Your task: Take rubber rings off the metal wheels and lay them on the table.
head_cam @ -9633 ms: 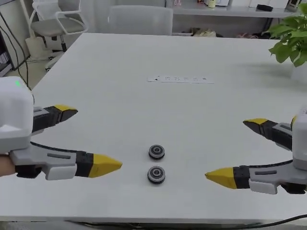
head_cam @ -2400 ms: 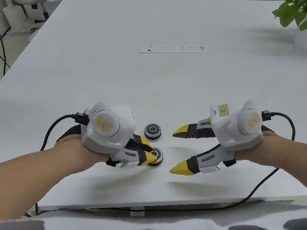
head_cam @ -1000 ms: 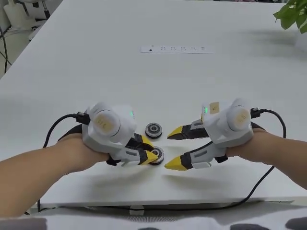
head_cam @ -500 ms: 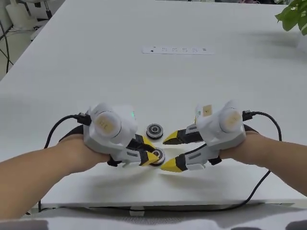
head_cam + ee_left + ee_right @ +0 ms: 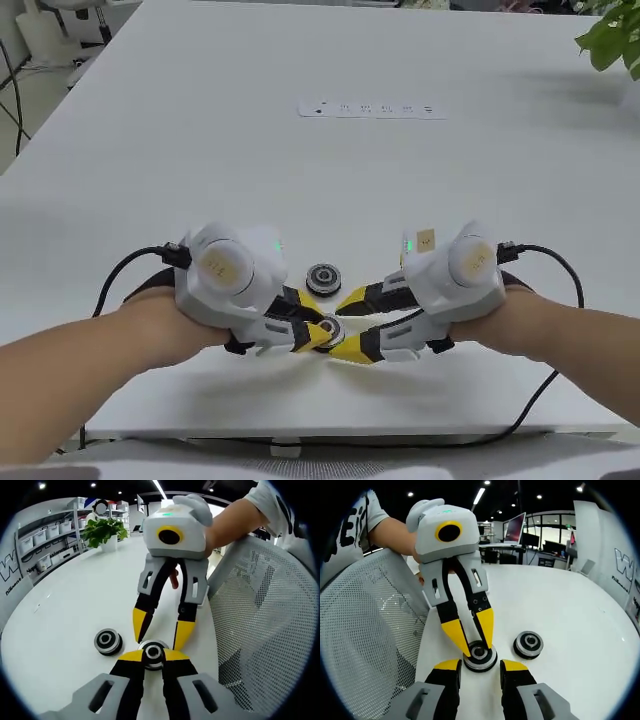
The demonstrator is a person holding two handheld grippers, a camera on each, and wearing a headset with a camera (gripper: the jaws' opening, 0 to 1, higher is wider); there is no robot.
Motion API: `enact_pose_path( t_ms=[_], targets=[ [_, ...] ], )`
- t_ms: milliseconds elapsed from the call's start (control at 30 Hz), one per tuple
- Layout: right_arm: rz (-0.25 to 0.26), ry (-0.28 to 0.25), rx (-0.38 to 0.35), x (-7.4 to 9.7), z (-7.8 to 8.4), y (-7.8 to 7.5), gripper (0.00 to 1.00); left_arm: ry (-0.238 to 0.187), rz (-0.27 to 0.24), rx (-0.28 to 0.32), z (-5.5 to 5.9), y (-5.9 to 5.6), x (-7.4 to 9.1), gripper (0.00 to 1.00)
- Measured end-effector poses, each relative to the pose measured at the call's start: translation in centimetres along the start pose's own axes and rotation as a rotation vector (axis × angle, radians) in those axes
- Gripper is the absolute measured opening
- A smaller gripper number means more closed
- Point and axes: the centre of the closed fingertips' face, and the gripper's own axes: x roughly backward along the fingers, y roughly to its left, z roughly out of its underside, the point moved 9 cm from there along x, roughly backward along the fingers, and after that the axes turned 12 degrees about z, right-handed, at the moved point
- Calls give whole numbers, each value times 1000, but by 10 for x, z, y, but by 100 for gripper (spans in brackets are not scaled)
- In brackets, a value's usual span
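Wheel (image 5: 153, 653) clamped in left claw (image 5: 477, 647), right claw (image 5: 480, 666) apart astride it, both low, nose to nose.

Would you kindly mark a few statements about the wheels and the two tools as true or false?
1. The left tool is clamped on the near wheel. True.
2. The right tool is shut on the far wheel. False: it is open, its jaws on either side of the near wheel; the far wheel lies free.
3. The two wheels are stacked. False: they lie side by side, apart, on the table.
4. A power strip lies farther back on the table. True.
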Motion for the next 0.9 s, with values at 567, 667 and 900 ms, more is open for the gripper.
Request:
enact_pose_path(
  t_ms=[567,667,900],
  targets=[
    [3,-4,-20,-2,2,2,24,-3,-4,2,1,0,0,8],
    [5,1,-15,-1,3,3,23,-2,-5,3,1,0,0,8],
    [7,-1,-17,0,4,2,21,-2,-8,4,0,-1,0,8]
  ],
)
